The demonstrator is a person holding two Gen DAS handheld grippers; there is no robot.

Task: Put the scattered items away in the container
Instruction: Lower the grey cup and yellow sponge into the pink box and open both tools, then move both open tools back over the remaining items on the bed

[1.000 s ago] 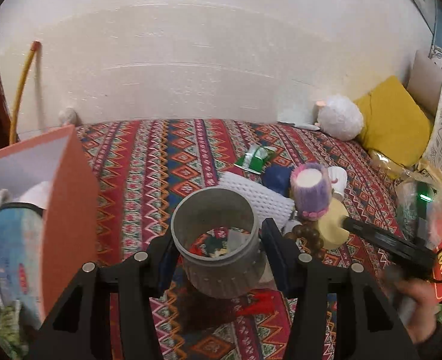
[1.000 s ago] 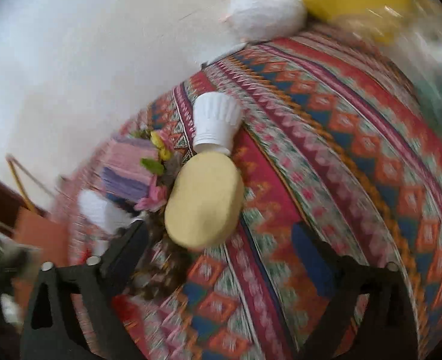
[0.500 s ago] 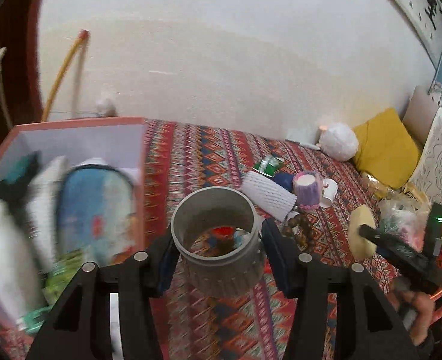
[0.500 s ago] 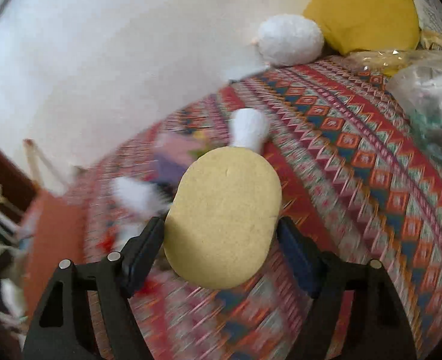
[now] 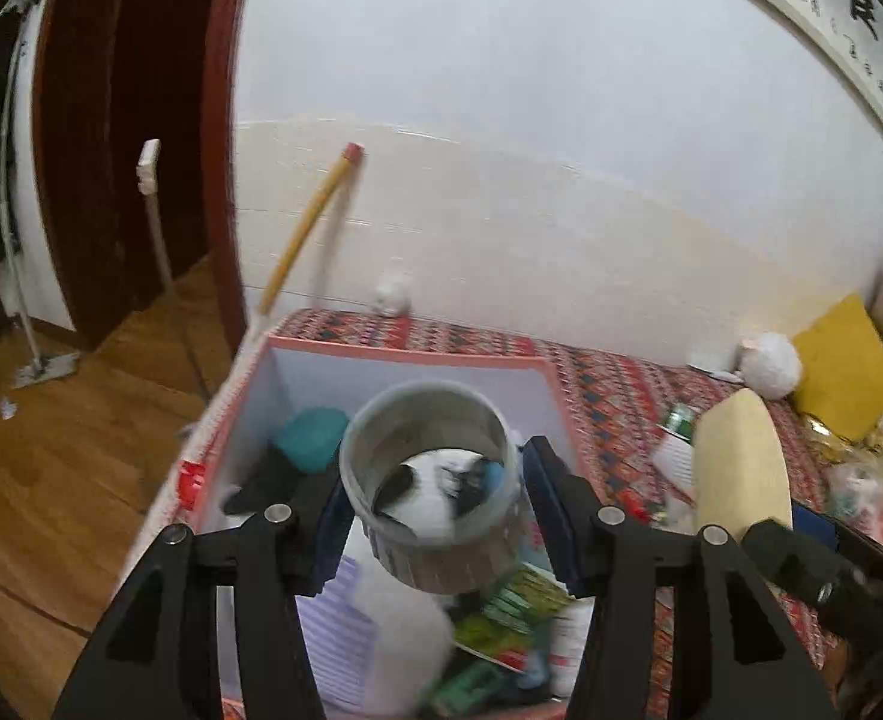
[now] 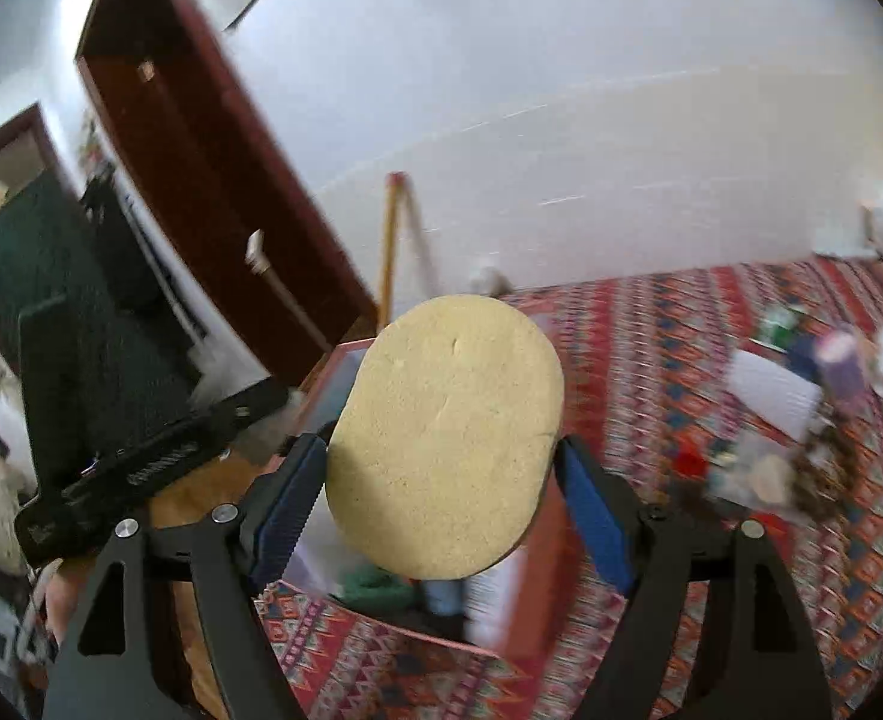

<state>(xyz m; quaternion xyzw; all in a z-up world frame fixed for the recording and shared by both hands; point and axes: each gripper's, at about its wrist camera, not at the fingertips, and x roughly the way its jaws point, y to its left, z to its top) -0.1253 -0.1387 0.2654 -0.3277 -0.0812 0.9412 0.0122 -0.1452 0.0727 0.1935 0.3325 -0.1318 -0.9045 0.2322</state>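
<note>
My left gripper point(image 5: 435, 510) is shut on a grey ribbed cup point(image 5: 435, 480) and holds it above the open red box point(image 5: 405, 356), which holds several items. My right gripper point(image 6: 441, 480) is shut on a tan oval sponge point(image 6: 447, 450), held above the near corner of the same box point(image 6: 537, 540). The sponge also shows at the right of the left wrist view point(image 5: 741, 468). The left gripper's body shows at the left of the right wrist view point(image 6: 141, 456).
Loose items stay on the patterned cloth: a white ribbed piece point(image 6: 771, 390), a purple cup point(image 6: 843, 360), brown beads point(image 6: 825, 468), a green packet point(image 5: 675, 420). A yellow cushion point(image 5: 843, 372) and a white ball point(image 5: 768, 363) lie far right. Wooden floor point(image 5: 51, 468) lies left.
Both grippers have swung left, away from the scattered items, to above the red box. The right gripper closed on the sponge and lifted it; the left still holds the cup.
</note>
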